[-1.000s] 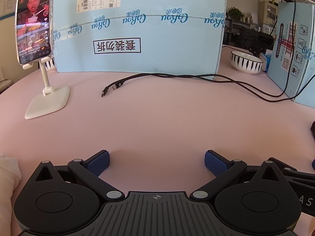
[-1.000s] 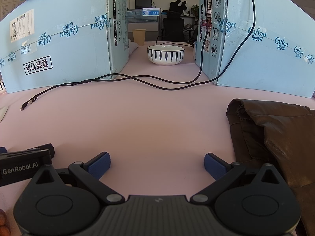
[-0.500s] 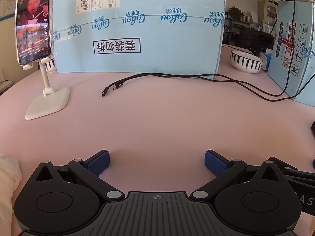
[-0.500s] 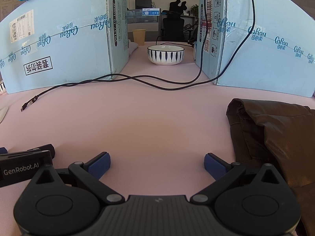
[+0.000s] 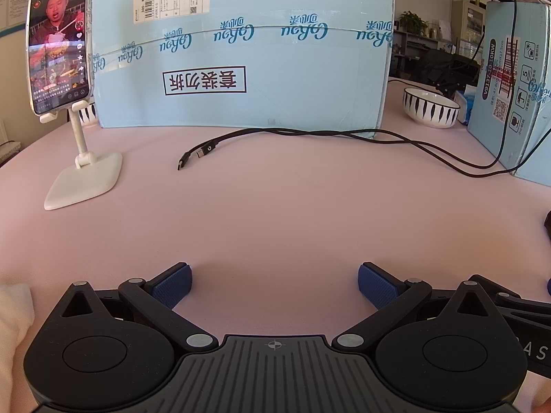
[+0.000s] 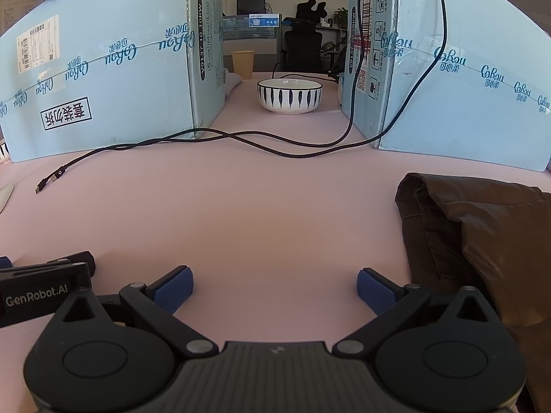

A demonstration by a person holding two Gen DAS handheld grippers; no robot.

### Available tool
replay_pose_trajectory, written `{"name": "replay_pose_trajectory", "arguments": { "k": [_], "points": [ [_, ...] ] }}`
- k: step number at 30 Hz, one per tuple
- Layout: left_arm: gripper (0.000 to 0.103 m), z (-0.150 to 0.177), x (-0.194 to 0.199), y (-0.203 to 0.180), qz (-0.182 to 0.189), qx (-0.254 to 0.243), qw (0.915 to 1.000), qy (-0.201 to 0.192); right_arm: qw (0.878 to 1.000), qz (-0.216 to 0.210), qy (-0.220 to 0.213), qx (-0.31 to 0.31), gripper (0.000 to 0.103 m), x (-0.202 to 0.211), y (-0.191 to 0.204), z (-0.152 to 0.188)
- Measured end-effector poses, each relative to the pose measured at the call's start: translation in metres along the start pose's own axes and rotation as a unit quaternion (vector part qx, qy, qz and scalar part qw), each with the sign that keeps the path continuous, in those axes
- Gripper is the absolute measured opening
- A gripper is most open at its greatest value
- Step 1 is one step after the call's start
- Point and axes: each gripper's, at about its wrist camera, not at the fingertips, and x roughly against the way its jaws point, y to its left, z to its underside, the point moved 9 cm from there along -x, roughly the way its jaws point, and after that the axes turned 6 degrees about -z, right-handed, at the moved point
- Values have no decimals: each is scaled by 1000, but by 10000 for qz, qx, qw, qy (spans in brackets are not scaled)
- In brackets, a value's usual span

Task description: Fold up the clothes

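nothing's moved in the last second, folding not started

both my left tongs (image 5: 274,284) and right tongs (image 6: 274,285) sit wide and empty over the pink table (image 6: 261,206); the brown jacket (image 6: 482,237) lies bunched just beside the right one, untouched.

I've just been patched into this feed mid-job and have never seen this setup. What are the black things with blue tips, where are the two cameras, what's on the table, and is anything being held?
No robot arm here: a person carries a two-finger gripper in each hand, with a fisheye camera on each looking forward along the fingers. One picture looks over the left gripper, the other over the right gripper. The blue tips are the finger pads. Both grippers are open and hold nothing.

On the pink table lie a brown garment beside the right gripper, a black cable, a striped bowl, two light blue boxes, and a phone on a white stand. Pale cloth shows at the left view's edge.
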Motion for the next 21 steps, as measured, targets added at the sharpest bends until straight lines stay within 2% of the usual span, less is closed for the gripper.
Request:
{"name": "replay_pose_trajectory", "arguments": {
  "k": [21],
  "points": [
    [103,0,0,0,0,-4,10000,-2,10000,6,0,1,103,0,2,0]
  ]
}}
